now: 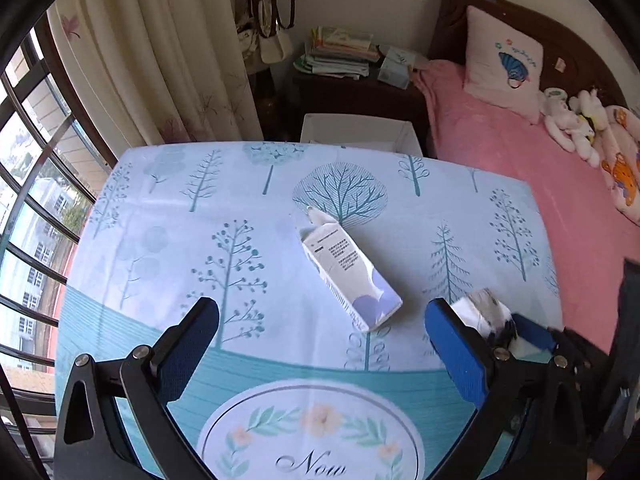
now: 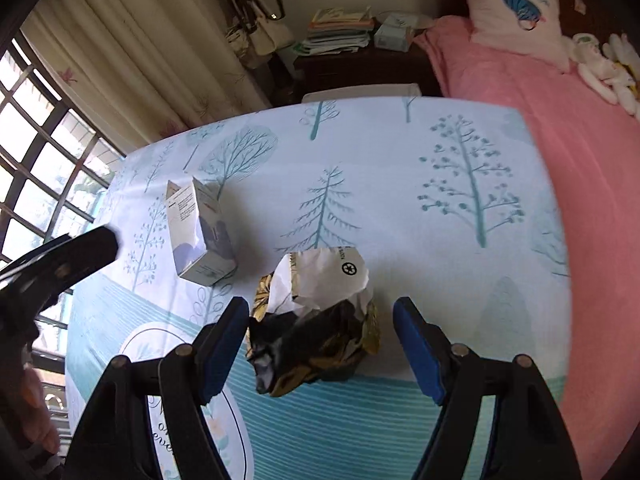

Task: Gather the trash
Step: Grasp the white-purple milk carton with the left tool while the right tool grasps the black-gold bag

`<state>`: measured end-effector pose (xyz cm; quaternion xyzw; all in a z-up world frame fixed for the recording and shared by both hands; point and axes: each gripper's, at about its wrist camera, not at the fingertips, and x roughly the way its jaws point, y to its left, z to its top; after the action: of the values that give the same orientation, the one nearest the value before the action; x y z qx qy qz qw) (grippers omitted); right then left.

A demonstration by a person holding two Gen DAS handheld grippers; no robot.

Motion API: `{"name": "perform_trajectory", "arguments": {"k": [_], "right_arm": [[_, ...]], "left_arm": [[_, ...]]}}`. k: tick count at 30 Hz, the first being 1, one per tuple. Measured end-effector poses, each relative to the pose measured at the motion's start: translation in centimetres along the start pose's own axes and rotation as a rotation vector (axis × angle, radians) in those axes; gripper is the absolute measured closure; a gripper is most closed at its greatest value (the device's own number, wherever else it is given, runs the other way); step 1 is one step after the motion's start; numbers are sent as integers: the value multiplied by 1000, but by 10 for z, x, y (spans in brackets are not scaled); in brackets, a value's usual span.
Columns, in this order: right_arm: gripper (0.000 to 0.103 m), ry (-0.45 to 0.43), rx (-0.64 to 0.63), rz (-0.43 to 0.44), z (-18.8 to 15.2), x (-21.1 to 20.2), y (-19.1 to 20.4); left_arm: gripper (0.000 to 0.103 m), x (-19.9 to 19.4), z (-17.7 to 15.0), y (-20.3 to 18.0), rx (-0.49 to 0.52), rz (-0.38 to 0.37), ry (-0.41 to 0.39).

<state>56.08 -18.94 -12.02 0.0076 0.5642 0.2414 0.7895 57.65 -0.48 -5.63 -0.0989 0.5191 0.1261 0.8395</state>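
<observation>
1. On the desk [image 1: 168,240], covered by a cloth printed with blue-green trees, a small white carton [image 1: 348,272] lies on its side, one end flap open toward the far edge.
2. Seen from the left wrist, the left gripper [image 1: 320,320] hovers above the desk with its jaws released and spread wide; the carton sits just ahead of them, nearer the blue-padded right finger [image 1: 456,344], and is not touched.
3. Near the desk's front edge lies a crumpled wrapper [image 2: 320,320], white paper on top and black-and-gold foil below.
4. From the right wrist, the right gripper [image 2: 320,336] has its jaws released, one on each side of the wrapper; the left pad [image 2: 224,348] is just beside the foil, the other stands clear.
5. Left of the wrapper, the carton [image 2: 196,232] is near but apart from it.
6. Beyond the desk's far edge, a white bin [image 1: 360,132] shows its rim, with a pink bed [image 1: 520,168] to the right.
</observation>
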Motion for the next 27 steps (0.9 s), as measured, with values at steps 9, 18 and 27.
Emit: {"name": "perform_trajectory", "arguments": {"k": [9, 18, 27], "right_arm": [[47, -72, -73, -19, 21, 2, -3], [47, -84, -16, 24, 24, 11, -15], [51, -98, 2, 17, 13, 9, -13]], "left_arm": [[1, 62, 15, -16, -45, 51, 69], [2, 83, 9, -14, -78, 75, 117], [67, 89, -1, -19, -18, 27, 154]]}}
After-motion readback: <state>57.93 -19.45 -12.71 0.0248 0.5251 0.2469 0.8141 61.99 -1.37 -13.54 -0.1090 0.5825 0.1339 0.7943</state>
